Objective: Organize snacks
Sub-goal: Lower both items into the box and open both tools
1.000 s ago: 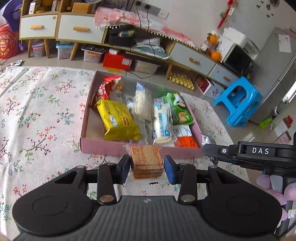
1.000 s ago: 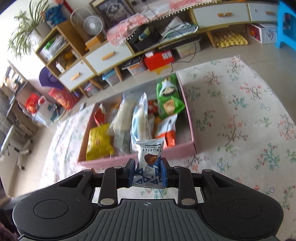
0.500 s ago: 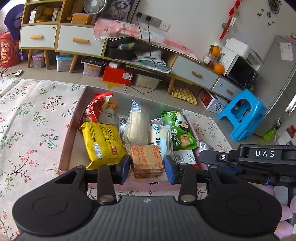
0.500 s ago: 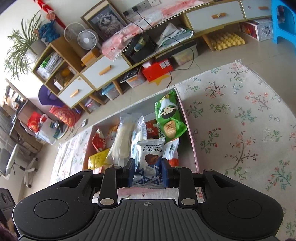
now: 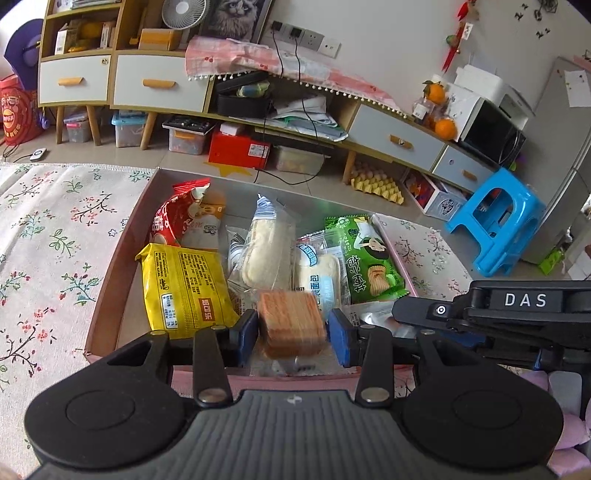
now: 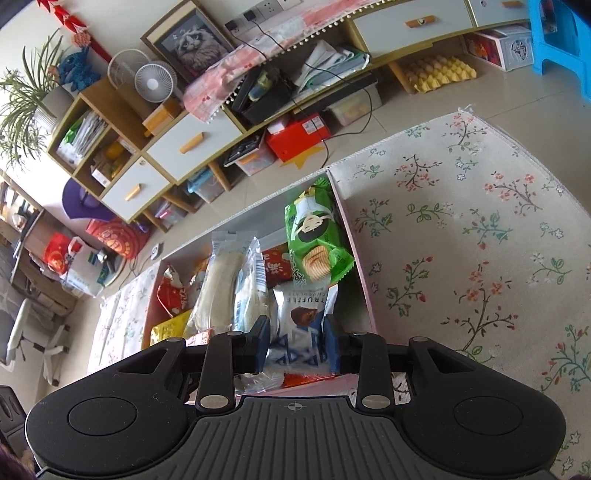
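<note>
Snack packet marked "TRUFFLE" between right tongs over box

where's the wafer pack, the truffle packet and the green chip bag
wafer pack [image 5: 291, 321]: left wrist view, middle of its top face
truffle packet [image 6: 301, 314]: right wrist view, on the printed chocolate
green chip bag [image 6: 314, 236]: right wrist view, centre of its front

Floral rug, low cabinet, blue stool

Beyond my jaws lies the floral rug, then a long low cabinet against the wall with a red box beneath it, a small fan far up-left, and a blue stool off right.
</note>
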A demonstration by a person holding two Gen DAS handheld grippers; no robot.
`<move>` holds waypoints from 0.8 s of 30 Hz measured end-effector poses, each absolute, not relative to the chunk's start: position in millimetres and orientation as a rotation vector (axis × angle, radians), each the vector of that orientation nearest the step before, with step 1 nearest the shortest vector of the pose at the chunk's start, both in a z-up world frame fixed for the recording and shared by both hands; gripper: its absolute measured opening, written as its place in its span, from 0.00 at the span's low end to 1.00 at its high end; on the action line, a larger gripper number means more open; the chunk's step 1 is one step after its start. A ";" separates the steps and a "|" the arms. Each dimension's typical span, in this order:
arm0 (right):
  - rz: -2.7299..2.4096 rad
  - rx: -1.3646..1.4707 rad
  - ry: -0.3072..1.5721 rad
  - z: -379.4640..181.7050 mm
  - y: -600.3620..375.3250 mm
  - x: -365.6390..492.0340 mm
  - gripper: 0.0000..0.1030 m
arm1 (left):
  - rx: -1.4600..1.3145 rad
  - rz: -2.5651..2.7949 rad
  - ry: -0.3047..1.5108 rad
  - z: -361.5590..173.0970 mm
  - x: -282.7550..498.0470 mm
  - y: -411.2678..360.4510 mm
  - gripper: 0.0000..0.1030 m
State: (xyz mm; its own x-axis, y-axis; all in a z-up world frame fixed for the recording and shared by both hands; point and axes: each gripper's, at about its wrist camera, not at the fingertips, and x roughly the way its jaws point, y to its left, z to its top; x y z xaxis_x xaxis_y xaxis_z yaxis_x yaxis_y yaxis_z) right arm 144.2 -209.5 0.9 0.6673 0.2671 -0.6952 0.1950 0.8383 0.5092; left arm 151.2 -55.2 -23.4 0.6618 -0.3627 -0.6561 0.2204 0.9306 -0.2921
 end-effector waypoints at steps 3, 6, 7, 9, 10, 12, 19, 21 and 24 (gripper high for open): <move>0.042 0.595 0.849 3.4 -210.0 142.9 0.53 | -0.168 -0.327 0.762 -20.1 147.3 -57.4 0.62; 0.043 0.598 0.841 6.6 -210.6 140.6 0.60 | -0.130 -0.329 0.744 -15.9 144.3 -59.8 0.70; 0.043 0.601 0.842 7.5 -211.0 139.8 0.60 | -0.131 -0.331 0.746 -15.1 144.0 -59.4 0.72; 0.041 0.603 0.837 9.0 -211.8 138.2 0.62 | -0.134 -0.331 0.748 -13.4 143.0 -58.3 0.75; 0.039 0.600 0.836 10.4 -211.7 137.0 0.64 | -0.133 -0.331 0.748 -12.0 141.9 -57.7 0.78; 0.035 0.590 0.831 13.8 -211.7 134.9 0.69 | -0.128 -0.333 0.743 -8.3 139.4 -56.5 0.81; 0.019 0.554 0.814 29.5 -216.3 120.1 0.83 | -0.065 -0.285 0.749 7.5 123.9 -42.7 0.98; 0.017 0.525 0.814 34.4 -216.4 113.3 0.86 | -0.059 -0.264 0.754 10.8 118.2 -34.8 0.99; 0.017 0.482 0.818 41.2 -215.1 101.0 0.88 | -0.045 -0.236 0.766 15.3 108.6 -24.7 0.99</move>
State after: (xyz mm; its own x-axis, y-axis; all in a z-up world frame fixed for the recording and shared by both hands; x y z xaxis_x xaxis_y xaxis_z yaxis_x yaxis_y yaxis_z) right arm 101.0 -215.1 41.2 0.6895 0.1970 -0.6970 0.1684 0.8923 0.4188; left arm 108.6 -24.7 15.3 0.6953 -0.2283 -0.6815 0.1954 0.9725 -0.1264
